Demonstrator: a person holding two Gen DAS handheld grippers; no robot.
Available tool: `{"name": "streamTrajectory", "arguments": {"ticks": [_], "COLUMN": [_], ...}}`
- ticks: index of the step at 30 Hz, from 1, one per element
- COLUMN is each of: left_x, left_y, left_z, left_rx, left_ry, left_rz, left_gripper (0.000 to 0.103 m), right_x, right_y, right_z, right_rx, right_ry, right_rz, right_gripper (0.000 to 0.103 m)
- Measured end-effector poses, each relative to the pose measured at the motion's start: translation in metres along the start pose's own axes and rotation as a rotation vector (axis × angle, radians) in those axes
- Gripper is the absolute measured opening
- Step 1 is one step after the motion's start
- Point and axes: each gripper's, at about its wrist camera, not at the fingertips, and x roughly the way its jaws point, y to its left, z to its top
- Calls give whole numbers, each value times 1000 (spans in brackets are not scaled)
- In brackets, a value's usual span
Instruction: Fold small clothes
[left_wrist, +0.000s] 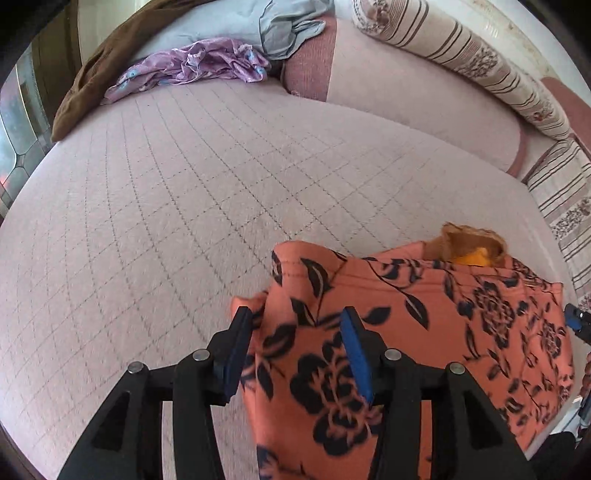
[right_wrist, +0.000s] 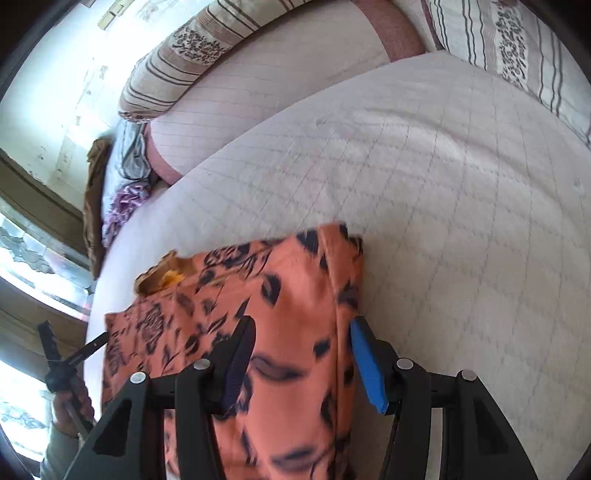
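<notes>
The orange floral garment (left_wrist: 388, 332) lies at the lower right of the left wrist view, apparently folded once (a tan lining shows at its far edge), with more folds probably left. The left gripper (left_wrist: 297, 350) and right gripper (right_wrist: 303, 354) both stand wide apart over the cloth, gripping nothing. No containers appear; a purple garment (left_wrist: 192, 62) waits at upper left.

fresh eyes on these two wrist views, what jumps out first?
The orange floral garment dominates, lying at the near edge of the pale quilted bed with a tan and yellow lining showing at its far end. Both tools are open over it: the left tool at one side, the right tool at the other. At the bed's far corner sits a crumpled purple cloth beside striped pillows.
</notes>
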Motion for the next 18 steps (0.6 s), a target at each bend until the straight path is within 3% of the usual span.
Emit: {"name": "streamTrajectory", "arguments": {"ticks": [3, 4, 5, 7, 12, 15, 18], "left_x": [10, 12, 16, 4, -70, -81, -50], "left_y": [1, 3, 2, 2, 4, 8, 14], "left_z": [1, -1, 0, 1, -15, -20, -12], "left_rx": [-4, -2, 5, -5, 3, -24, -41], "left_ry": [8, 7, 12, -32, -220, -246, -187], "left_rz": [10, 12, 17, 12, -7, 4, 22], "left_gripper": [48, 20, 3, 4, 4, 4, 4], "right_x": [24, 32, 37, 36, -17, -43, -39], "right_y": [0, 0, 3, 11, 54, 66, 62], "right_z": [14, 17, 19, 20, 14, 18, 37], "right_rx": [11, 10, -6, -43, -180, -217, -204], "right_ry": [2, 13, 15, 7, -124, -183, -197], "right_rz": [-47, -51, -58, -100, -162, -166, -171], "right_gripper": [57, 51, 25, 15, 8, 8, 8]}}
